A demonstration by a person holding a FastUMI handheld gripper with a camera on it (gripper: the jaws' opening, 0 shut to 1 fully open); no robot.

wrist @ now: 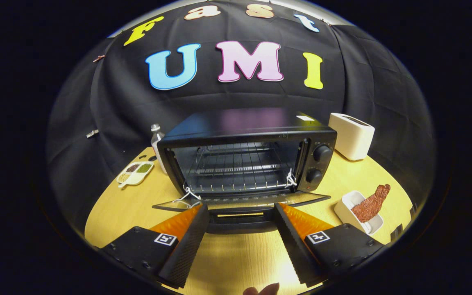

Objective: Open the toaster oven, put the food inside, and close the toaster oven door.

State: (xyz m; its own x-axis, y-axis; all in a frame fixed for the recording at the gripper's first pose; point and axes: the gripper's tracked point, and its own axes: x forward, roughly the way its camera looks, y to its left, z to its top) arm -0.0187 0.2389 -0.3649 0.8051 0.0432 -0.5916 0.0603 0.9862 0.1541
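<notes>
Looking along the jaws, we see the toaster oven (246, 159) straight ahead on the worktop (236, 254), its door (240, 200) folded down flat toward us and its wire rack (236, 168) bare. The gripper (242, 211) has its jaws spread wide and holding nothing; their tips sit just at either side of the door's handle (240, 217), and we cannot tell whether they touch it. The food (370, 203), a reddish-brown slab with a rough surface, leans out of a small white dish (352, 209) to the right of the oven, well apart from the jaws.

We judge the slab to be light and fairly stiff, with a coarse surface that should grip well; the dish beneath looks light enough to slide or tip if nudged. The upper end, which stands free above the dish rim, seems the best place to take hold, pinching across its flat faces.

The gripper is level and low, pointed squarely at the oven mouth, with a fingertip (262, 290) of the holding hand visible beneath it. A white toaster (351, 141), a bottle (157, 141) and a divided tray (135, 172) stand around the oven.
</notes>
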